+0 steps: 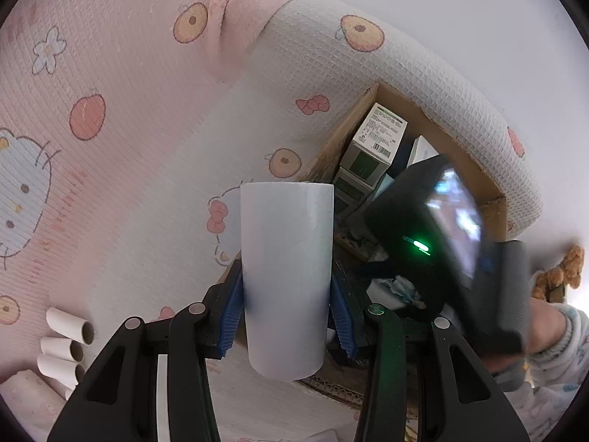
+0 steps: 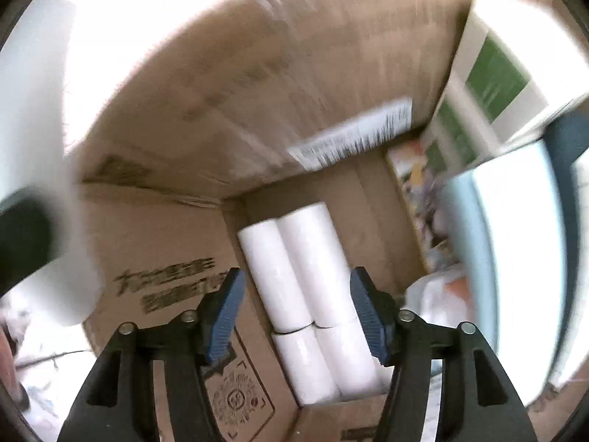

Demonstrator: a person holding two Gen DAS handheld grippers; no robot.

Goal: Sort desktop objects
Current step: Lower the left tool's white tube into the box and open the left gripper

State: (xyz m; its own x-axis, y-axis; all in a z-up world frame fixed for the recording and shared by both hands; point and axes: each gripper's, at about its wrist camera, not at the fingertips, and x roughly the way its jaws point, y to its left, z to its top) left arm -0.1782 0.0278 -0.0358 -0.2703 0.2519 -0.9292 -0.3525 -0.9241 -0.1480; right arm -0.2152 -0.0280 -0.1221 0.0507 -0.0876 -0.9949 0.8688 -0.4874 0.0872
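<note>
My left gripper [image 1: 287,305] is shut on a white paper roll [image 1: 287,272], held upright above the edge of a brown cardboard box [image 1: 331,147]; both blue pads press its sides. In the right wrist view my right gripper [image 2: 296,309] stands open, pointing down into the box [image 2: 184,118], with nothing touching its pads. Below it several white rolls [image 2: 305,269] lie packed side by side on the box floor. The left-held roll [image 2: 40,147] shows blurred at the far left of that view. The right gripper's dark body [image 1: 441,228] shows at the right of the left wrist view.
A pink and white cartoon-print cloth [image 1: 110,129] covers the surface left of the box. Several empty cardboard tubes [image 1: 66,346] lie at the lower left. White and green cartons [image 1: 375,143] stand inside the box. A person's sleeve [image 1: 552,350] is at the right.
</note>
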